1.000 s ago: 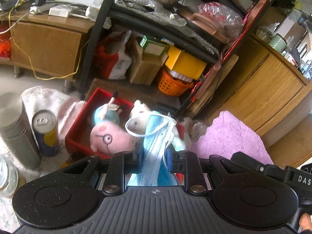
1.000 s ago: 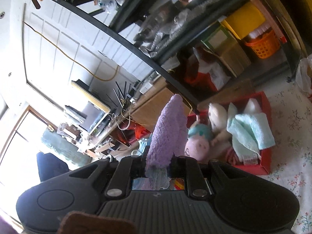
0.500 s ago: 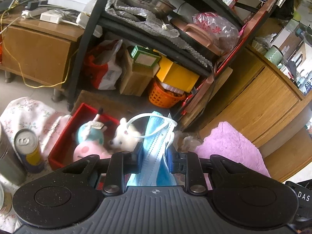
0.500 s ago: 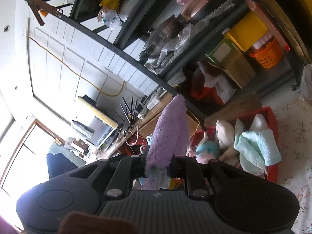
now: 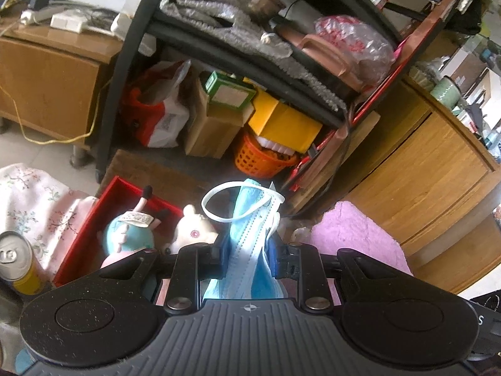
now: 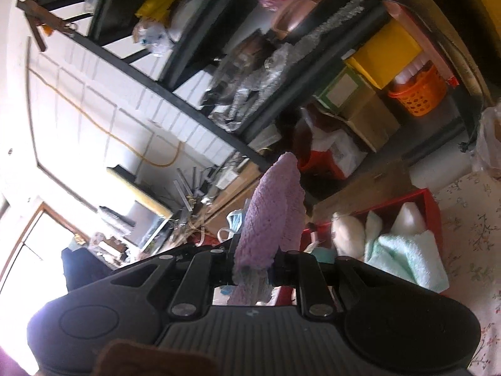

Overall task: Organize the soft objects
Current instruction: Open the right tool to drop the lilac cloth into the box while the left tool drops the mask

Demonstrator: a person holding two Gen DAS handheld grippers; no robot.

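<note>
A: What is the left gripper (image 5: 247,258) doing?

B: Its jaws are clamped on a blue surgical face mask (image 5: 249,244), which stands up at the lower centre of the left wrist view. One white ear loop (image 5: 219,202) arcs out to the left of the mask's top.

A: And the right gripper (image 6: 253,264)?

B: Pinched shut on a purple fluffy cloth (image 6: 272,219). The cloth rises from between the fingers toward the centre of the right wrist view, leaning slightly right.

A: Where is the red bin?

B: In the left wrist view the red bin (image 5: 109,194) sits at lower left, just above the gripper body. Inside it are a plush with a teal cap (image 5: 130,235) and a white plush (image 5: 192,235) beside it. In the right wrist view the same bin appears at right of centre, with a mint-green towel (image 6: 404,255) folded in it next to the white plush.

A: What lies around the bin?

B: A floral tablecloth (image 5: 28,194) lies at the left edge of the left wrist view, with a yellow drink can (image 5: 15,263) standing on it at lower left. A pink fluffy mat (image 5: 353,235) lies to the right of the mask. Behind, in the upper half, a black shelf rack (image 5: 131,72) holds boxes, and an orange basket (image 5: 260,158) sits at its foot.
</note>
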